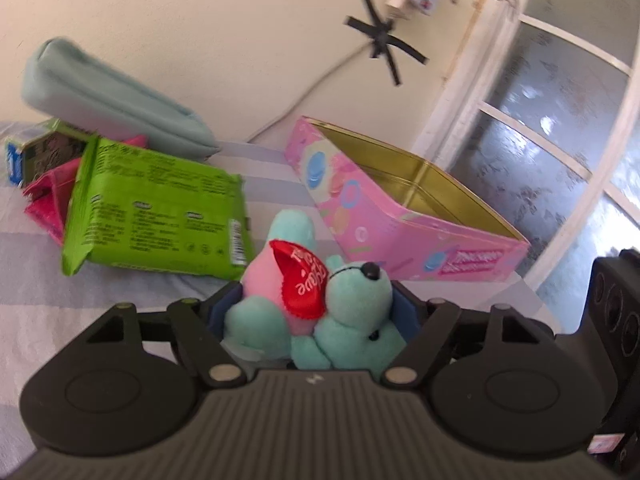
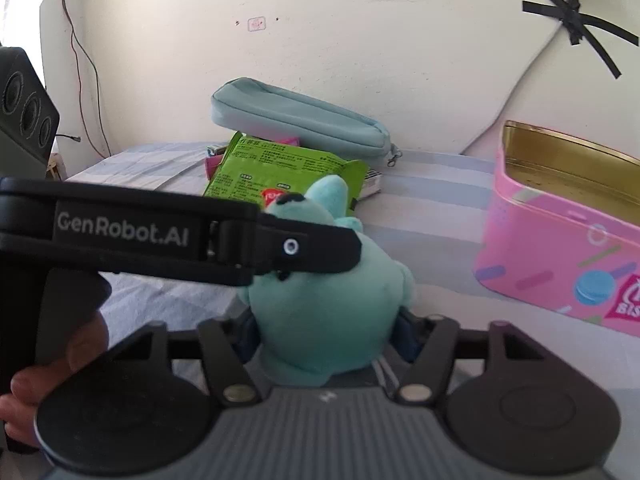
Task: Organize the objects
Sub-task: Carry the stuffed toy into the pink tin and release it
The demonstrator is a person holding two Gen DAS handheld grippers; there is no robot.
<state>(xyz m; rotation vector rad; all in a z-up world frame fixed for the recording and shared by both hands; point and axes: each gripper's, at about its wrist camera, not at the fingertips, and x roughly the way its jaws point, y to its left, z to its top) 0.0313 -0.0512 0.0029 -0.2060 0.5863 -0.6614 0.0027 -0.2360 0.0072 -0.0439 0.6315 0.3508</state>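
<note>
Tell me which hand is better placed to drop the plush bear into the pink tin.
Probably right: the right gripper grips the teal plush bear nearer the open pink tin; the left gripper crosses from the far side.

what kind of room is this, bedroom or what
Probably a bedroom or a similar room in a home. The things lie on a striped sheet like a bed's, against a painted wall with a taped-up cable, beside a frosted window. A plush toy and a pencil pouch fit that.
</note>
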